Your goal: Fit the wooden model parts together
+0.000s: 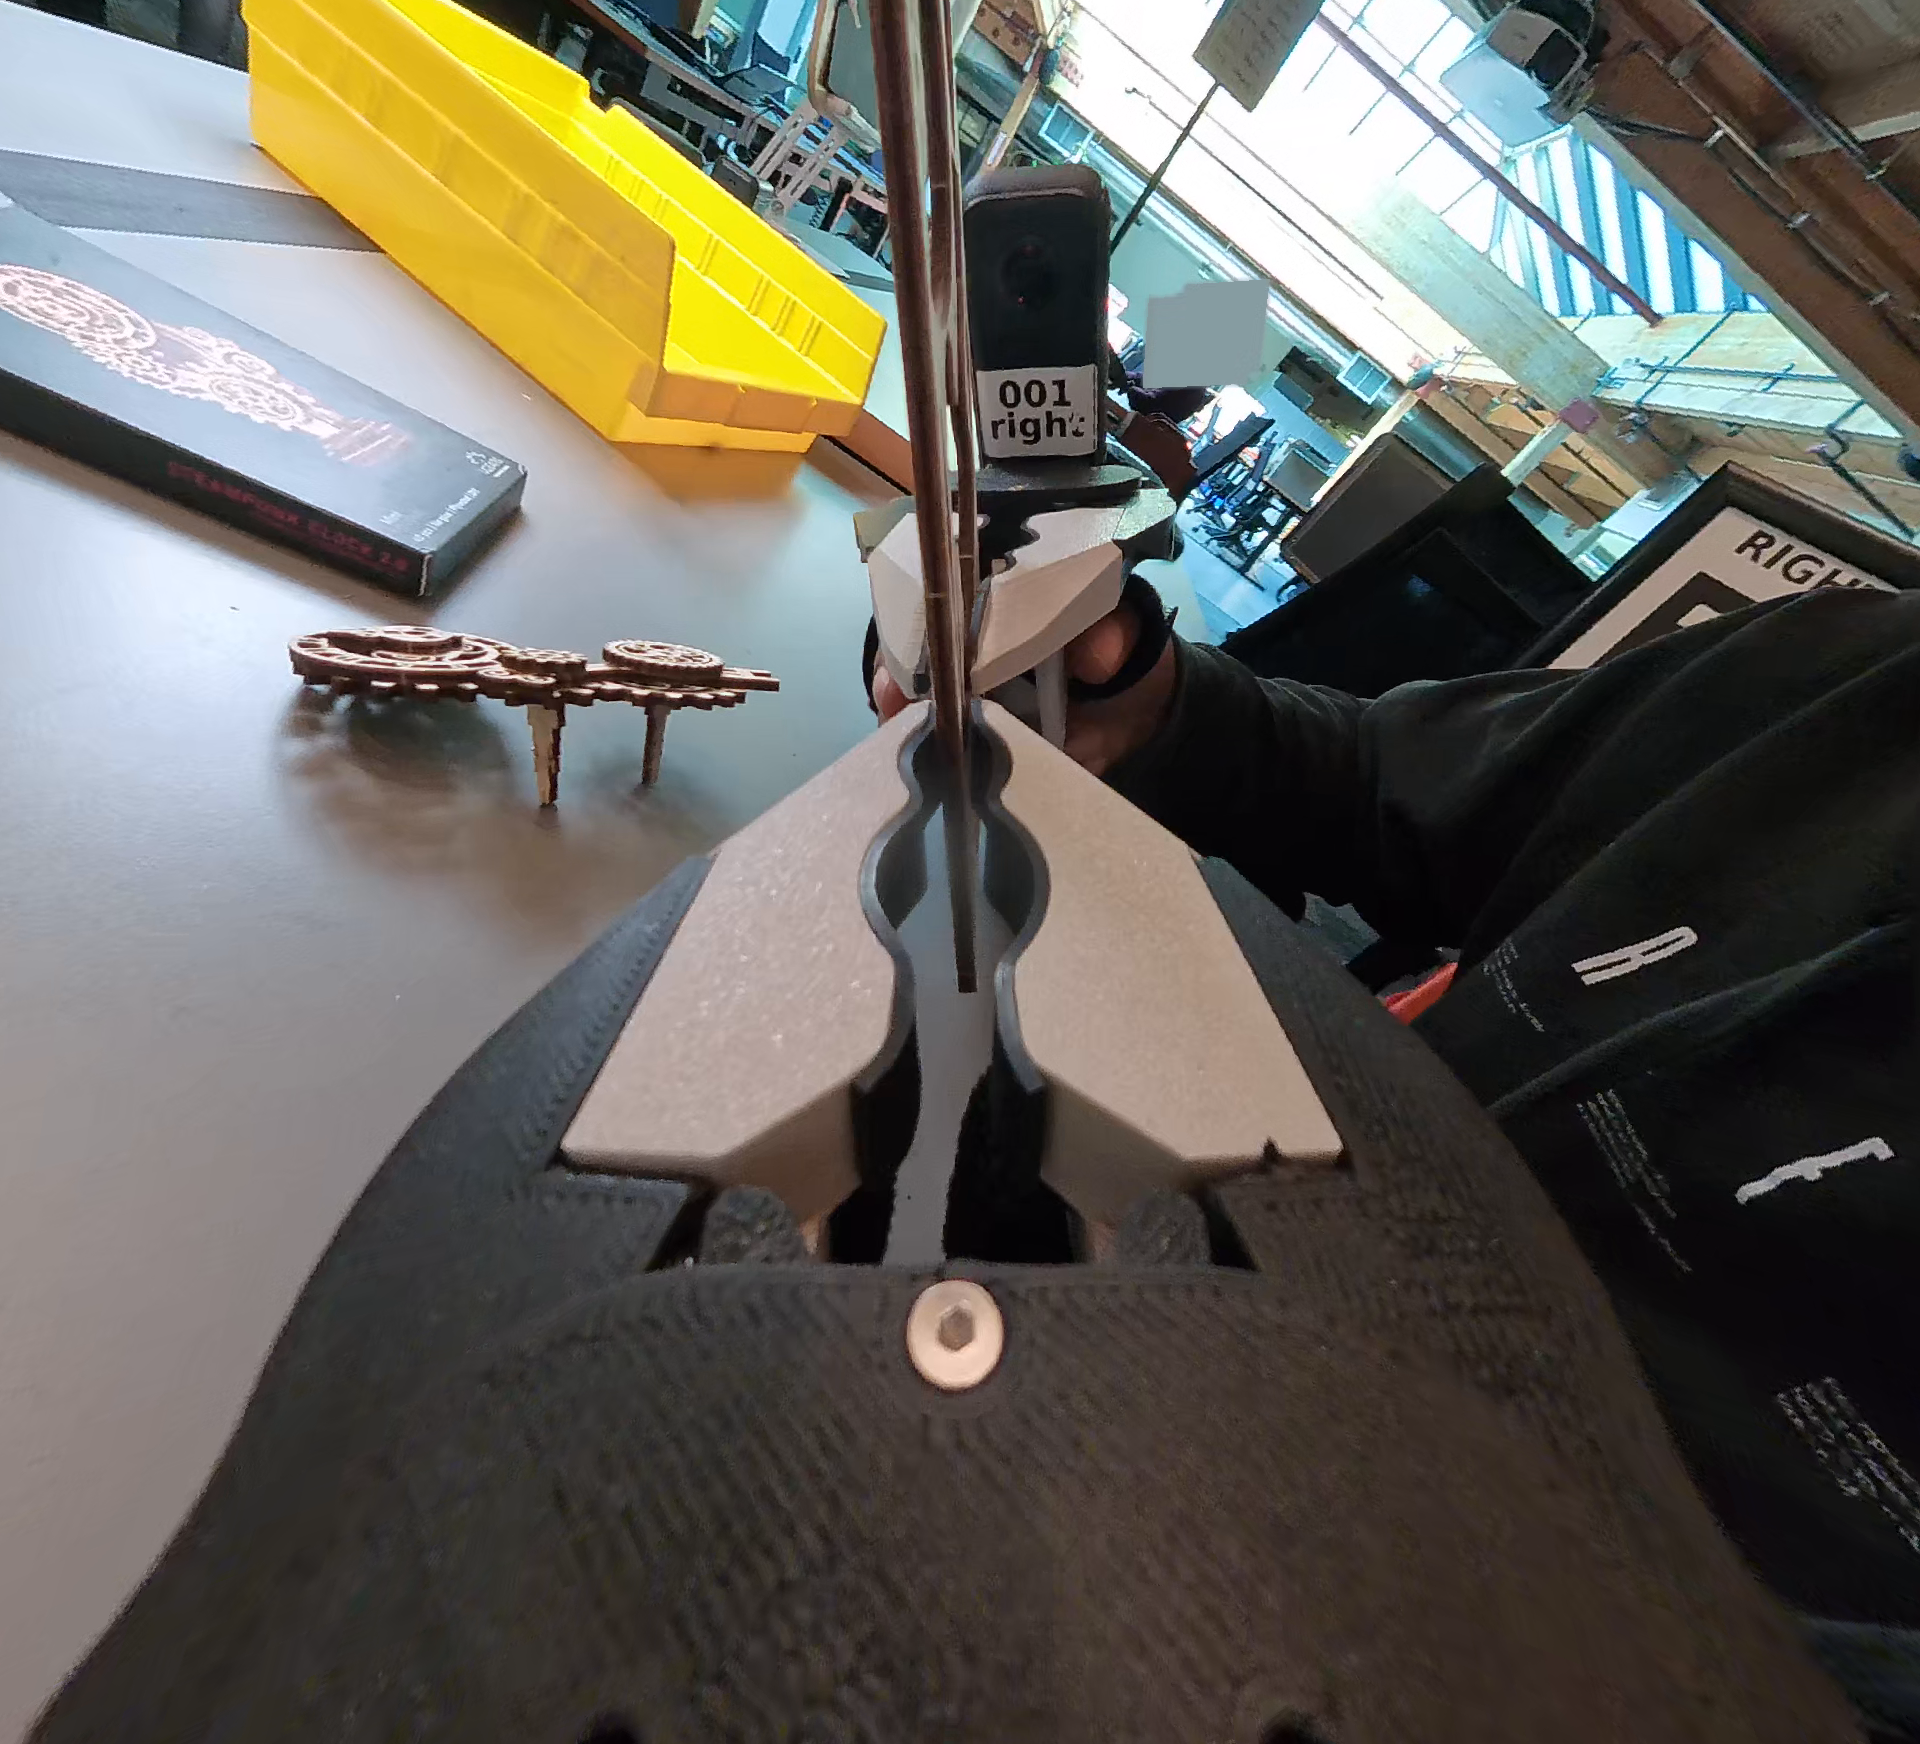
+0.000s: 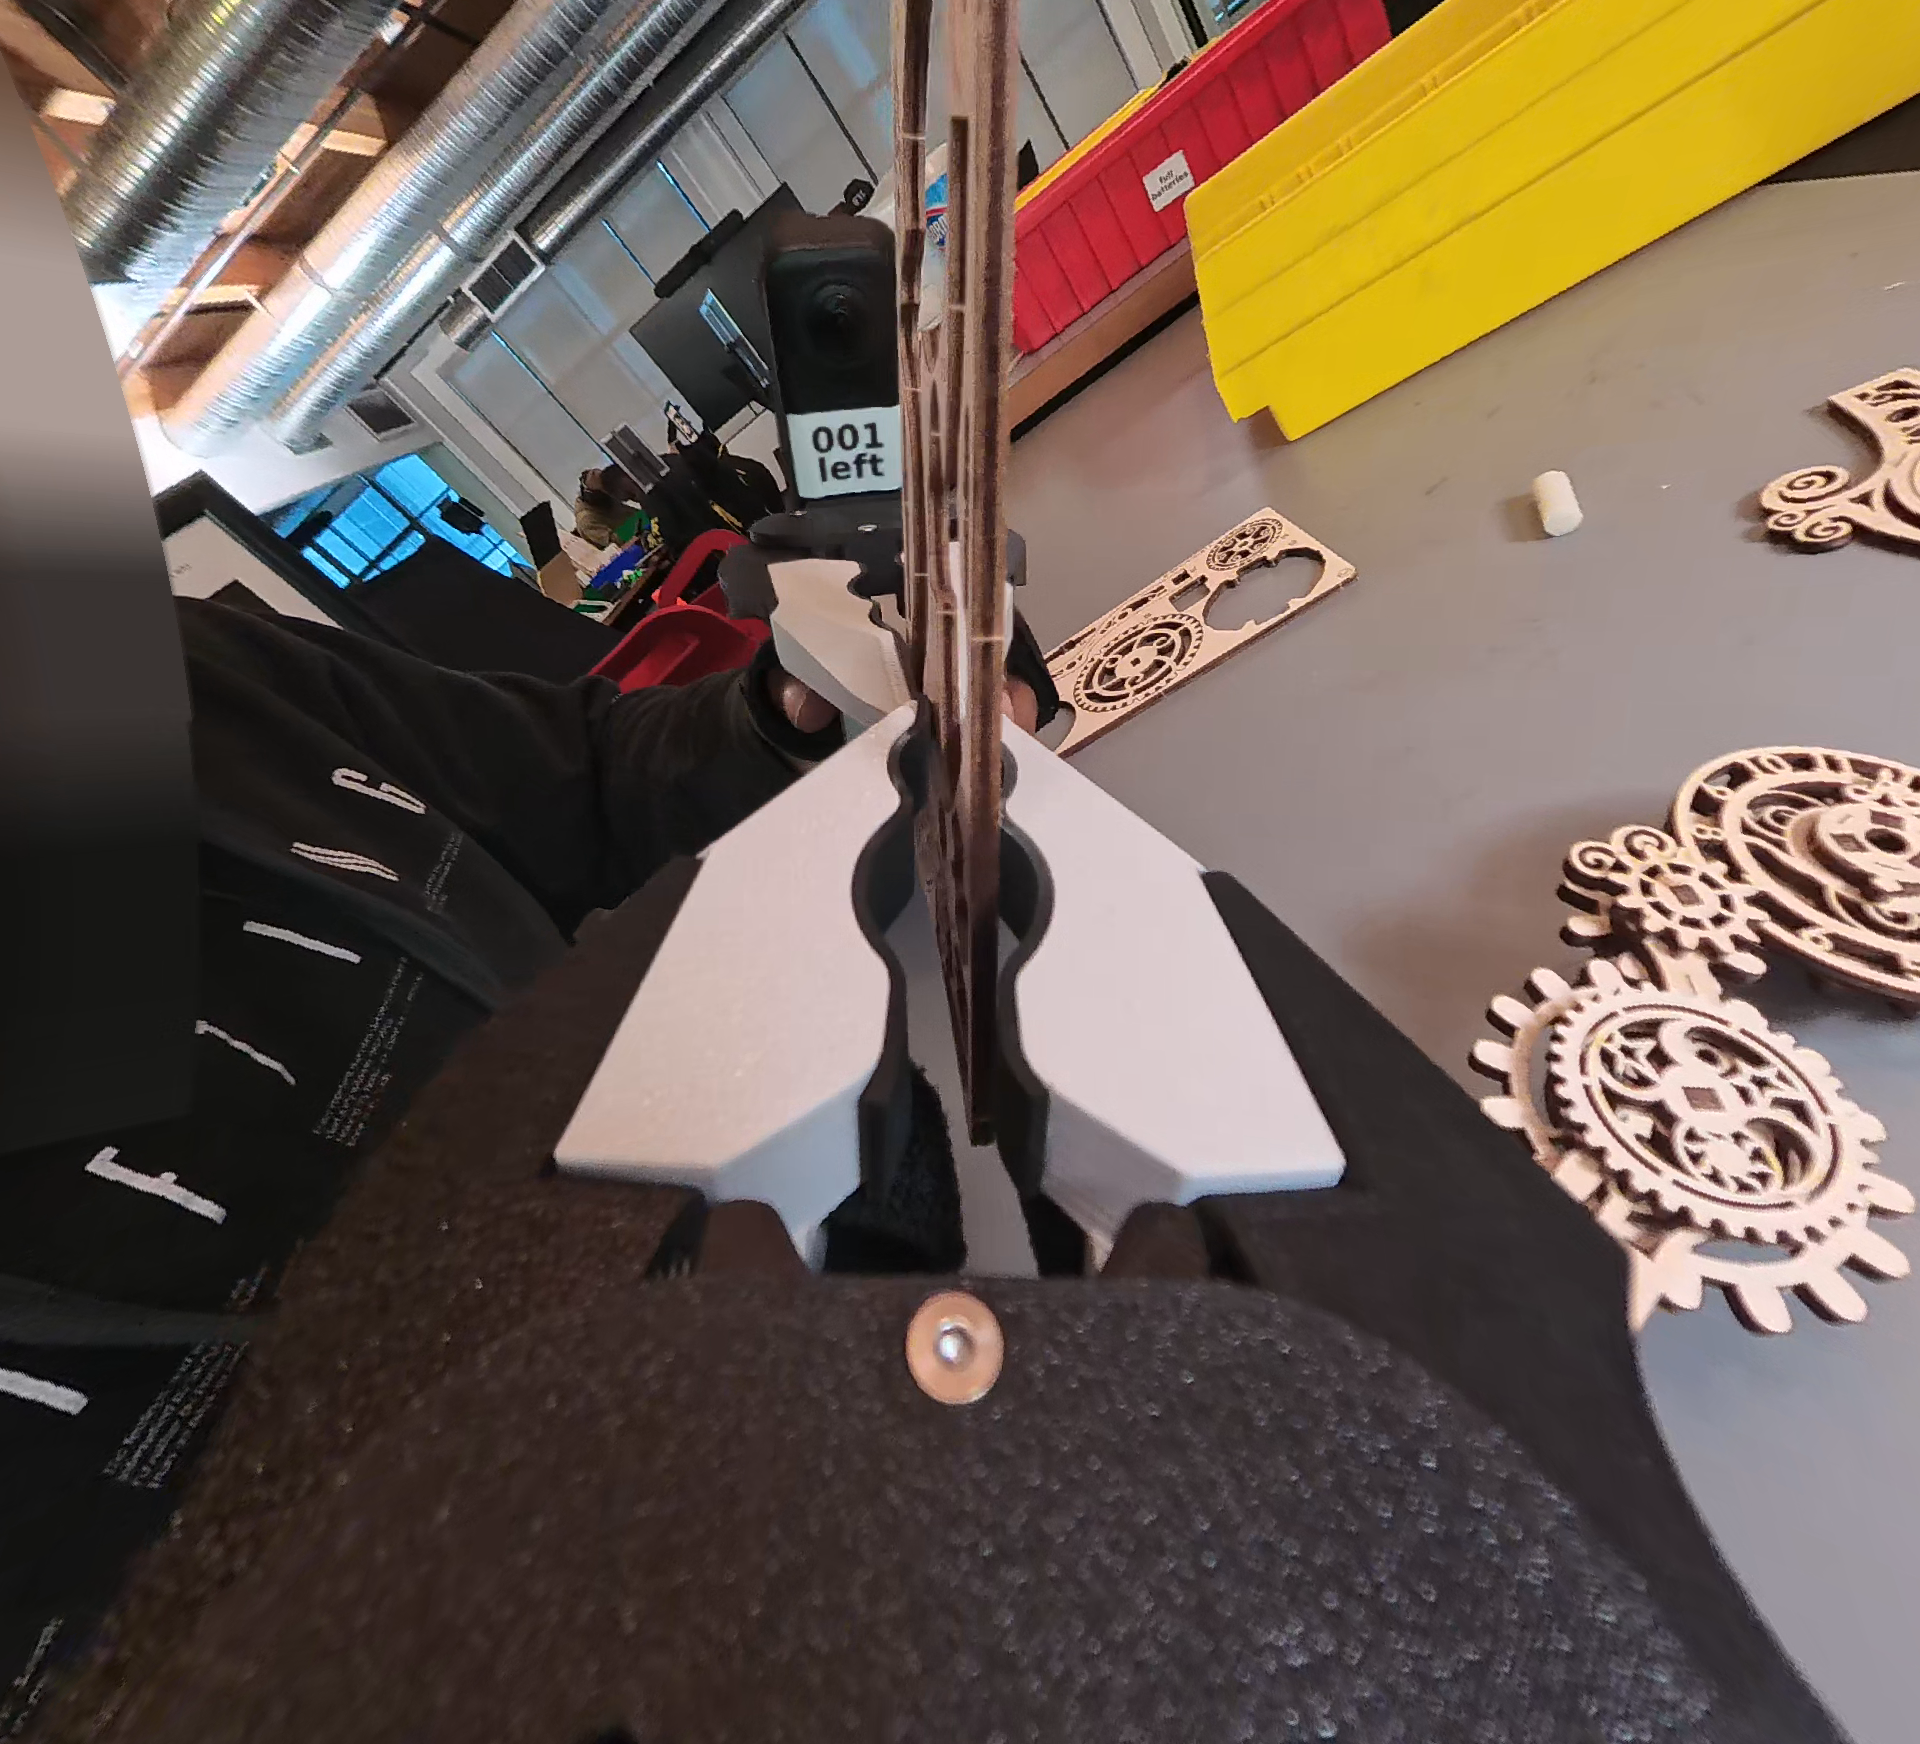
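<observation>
I hold a thin laser-cut plywood sheet with cut-out parts (image 1: 940, 489) edge-on between both grippers, lifted clear above the grey bench (image 1: 208, 915). My left gripper (image 1: 954, 749) has its jaws narrowed onto the sheet's lower edge; my right gripper (image 2: 961, 759) pinches the same sheet from the opposite side, the two nearly tip to tip. I judge the sheet light but brittle: its fretwork webs would snap if I twist the grippers against each other, so I would keep hold on the solid border rather than the lacy middle. On the bench lie a dark brown gear assembly standing on two pegs (image 1: 530, 666), pale wooden gear pieces (image 2: 1704, 1123), a flat emptied fret sheet (image 2: 1195, 624), a small white cylinder (image 2: 1556, 502), a black product box (image 1: 249, 427) and a long yellow plastic bin (image 1: 540, 208).
</observation>
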`<state>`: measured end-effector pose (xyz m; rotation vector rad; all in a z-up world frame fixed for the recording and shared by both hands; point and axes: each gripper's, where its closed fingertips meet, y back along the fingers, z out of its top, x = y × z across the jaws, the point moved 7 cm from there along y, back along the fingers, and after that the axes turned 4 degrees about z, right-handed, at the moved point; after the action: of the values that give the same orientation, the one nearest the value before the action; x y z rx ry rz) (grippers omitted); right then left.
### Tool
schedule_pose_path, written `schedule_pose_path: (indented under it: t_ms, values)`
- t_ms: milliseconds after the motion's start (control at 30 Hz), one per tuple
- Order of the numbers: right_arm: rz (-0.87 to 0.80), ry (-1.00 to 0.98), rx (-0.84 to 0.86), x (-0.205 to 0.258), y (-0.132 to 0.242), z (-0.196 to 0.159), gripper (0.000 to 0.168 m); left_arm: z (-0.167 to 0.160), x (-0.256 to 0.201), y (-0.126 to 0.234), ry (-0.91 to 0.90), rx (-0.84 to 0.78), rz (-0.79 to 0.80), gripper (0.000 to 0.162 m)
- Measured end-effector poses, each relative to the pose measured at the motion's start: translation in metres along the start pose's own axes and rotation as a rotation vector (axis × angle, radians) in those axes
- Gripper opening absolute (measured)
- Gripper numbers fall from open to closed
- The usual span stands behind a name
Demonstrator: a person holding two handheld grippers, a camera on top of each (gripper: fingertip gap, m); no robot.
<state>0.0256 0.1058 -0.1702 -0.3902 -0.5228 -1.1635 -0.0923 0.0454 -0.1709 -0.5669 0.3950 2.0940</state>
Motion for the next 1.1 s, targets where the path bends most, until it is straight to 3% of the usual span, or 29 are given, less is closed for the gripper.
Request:
schedule_pose_path:
  t_ms: [400,667,1100]
  values:
    - [-0.066,0.046,0.038,-0.0003,0.0008,-0.0026,0.002,-0.0040,-0.0018,-0.0018,-0.110,0.011,0.096,0.002]
    - [-0.055,0.052,0.000,0.0027,0.0019,0.0005,0.011,-0.0008,-0.0044,-0.0016,-0.064,-0.012,0.035,0.002]
    - [-0.043,0.068,0.047,0.0079,0.0037,-0.0008,0.005,-0.0050,-0.0069,-0.0034,-0.073,-0.004,0.017,0.002]
